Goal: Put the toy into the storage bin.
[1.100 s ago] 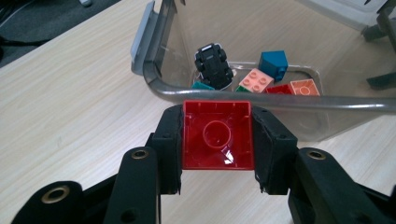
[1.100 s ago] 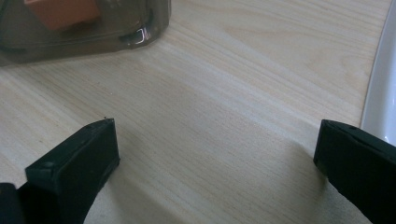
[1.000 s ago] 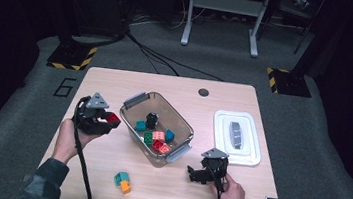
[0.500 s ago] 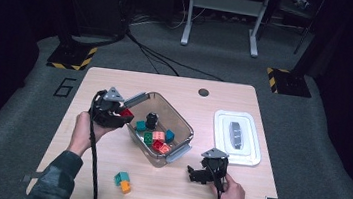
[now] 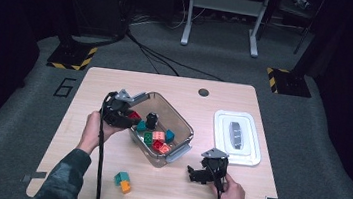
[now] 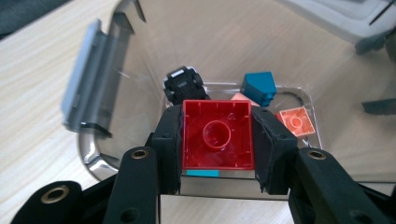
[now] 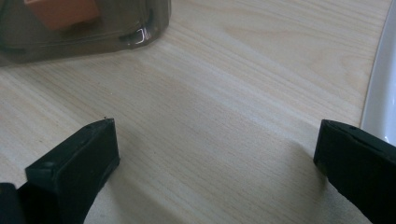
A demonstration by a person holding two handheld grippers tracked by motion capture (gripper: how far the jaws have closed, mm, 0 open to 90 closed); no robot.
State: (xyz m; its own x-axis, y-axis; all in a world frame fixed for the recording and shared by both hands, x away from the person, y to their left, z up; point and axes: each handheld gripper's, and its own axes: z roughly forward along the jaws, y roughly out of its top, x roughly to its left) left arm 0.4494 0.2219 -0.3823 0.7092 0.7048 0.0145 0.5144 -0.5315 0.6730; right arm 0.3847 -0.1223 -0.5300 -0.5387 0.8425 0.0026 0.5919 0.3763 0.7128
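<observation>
Your left hand-held gripper (image 6: 217, 154) clamps a red brick (image 6: 217, 135) over the bin's (image 5: 185, 148) left rim (several bricks already lie inside). The teal-orange pair (image 5: 122, 182) waits near the tabletop's front edge; your right hand-held gripper (image 7: 215, 158) rests wide open.

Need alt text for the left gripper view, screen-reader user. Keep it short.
The left gripper clamps a red building block between its two black jaws, hollow underside toward the camera, at the rim of a clear plastic bin on a light wood table. Inside the bin lie a black toy car, a teal block and an orange block.
</observation>
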